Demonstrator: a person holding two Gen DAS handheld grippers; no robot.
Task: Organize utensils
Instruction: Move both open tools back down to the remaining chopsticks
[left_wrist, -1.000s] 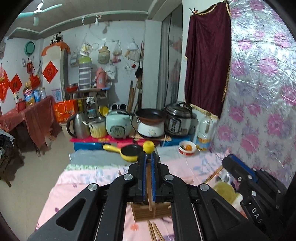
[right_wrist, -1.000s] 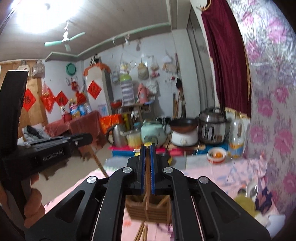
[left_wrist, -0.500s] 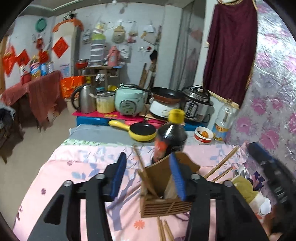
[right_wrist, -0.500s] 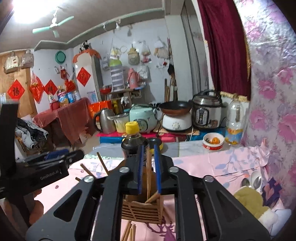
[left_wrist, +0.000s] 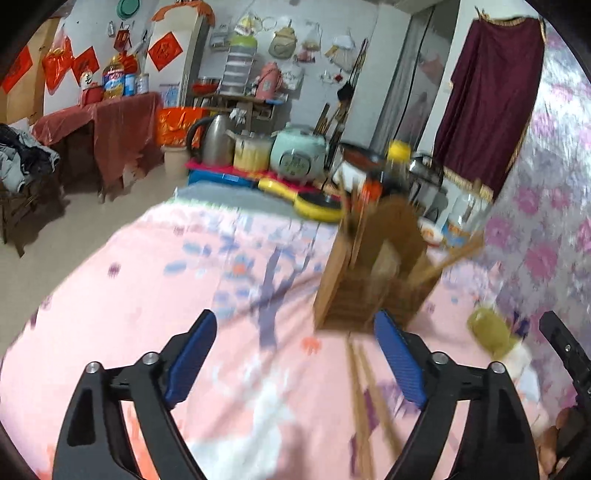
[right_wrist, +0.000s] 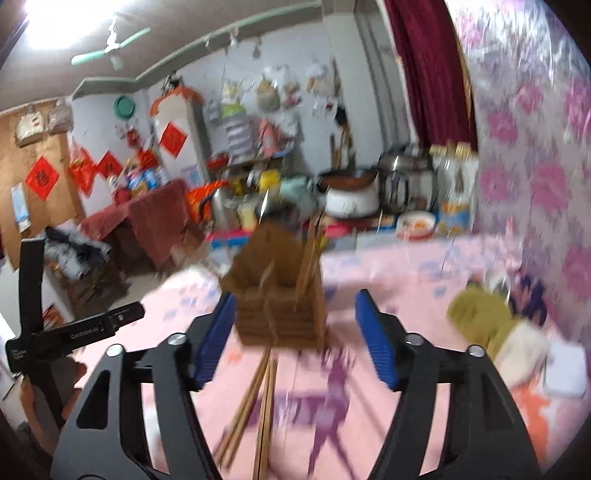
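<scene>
A brown wooden utensil holder (left_wrist: 373, 273) stands on the pink flowered tablecloth (left_wrist: 155, 295) with several chopsticks sticking out of it; it also shows in the right wrist view (right_wrist: 280, 299). Loose chopsticks (left_wrist: 365, 398) lie on the cloth in front of it, and show in the right wrist view (right_wrist: 255, 398) too. My left gripper (left_wrist: 295, 360) is open and empty, low over the cloth, left of the holder. My right gripper (right_wrist: 291, 339) is open and empty, just in front of the holder. Both views are blurred.
A dark sauce bottle with a yellow cap (left_wrist: 395, 166) stands behind the holder. A yellow pan (left_wrist: 314, 206), rice cookers and a kettle (left_wrist: 214, 140) line the far end. A green and white cloth bundle (right_wrist: 495, 328) lies right, by the flowered wall.
Both grippers were shut on chopsticks over the holder, then opened and let them go into it. Both have drawn back and dropped lower; the left has swung to the left.
</scene>
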